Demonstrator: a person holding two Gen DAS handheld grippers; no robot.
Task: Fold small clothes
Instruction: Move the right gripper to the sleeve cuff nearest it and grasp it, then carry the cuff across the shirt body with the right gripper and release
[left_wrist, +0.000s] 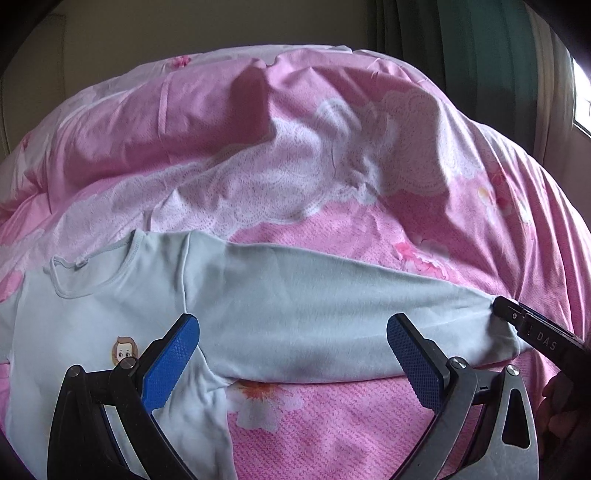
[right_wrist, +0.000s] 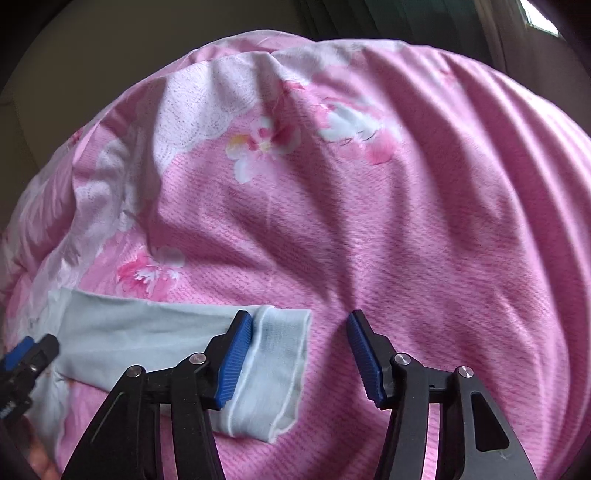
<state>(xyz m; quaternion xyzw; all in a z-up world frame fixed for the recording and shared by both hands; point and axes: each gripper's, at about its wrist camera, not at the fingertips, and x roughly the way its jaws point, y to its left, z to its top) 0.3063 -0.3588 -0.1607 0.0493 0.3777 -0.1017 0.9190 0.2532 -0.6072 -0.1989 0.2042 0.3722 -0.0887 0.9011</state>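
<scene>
On the pink floral bedspread (left_wrist: 332, 424) lies a pale blue long-sleeved top (left_wrist: 110, 317), face up, one sleeve (left_wrist: 332, 314) stretched out flat. Left gripper (left_wrist: 293, 354) hovers over the sleeve with jaws wide apart, holding nothing. Right gripper (right_wrist: 299, 354) stands part-open astride the cuff (right_wrist: 277, 354), pads not pinching it. Judged light, limp, non-slippery knit; best taken at the hemmed cuff and the shoulder seam.
</scene>
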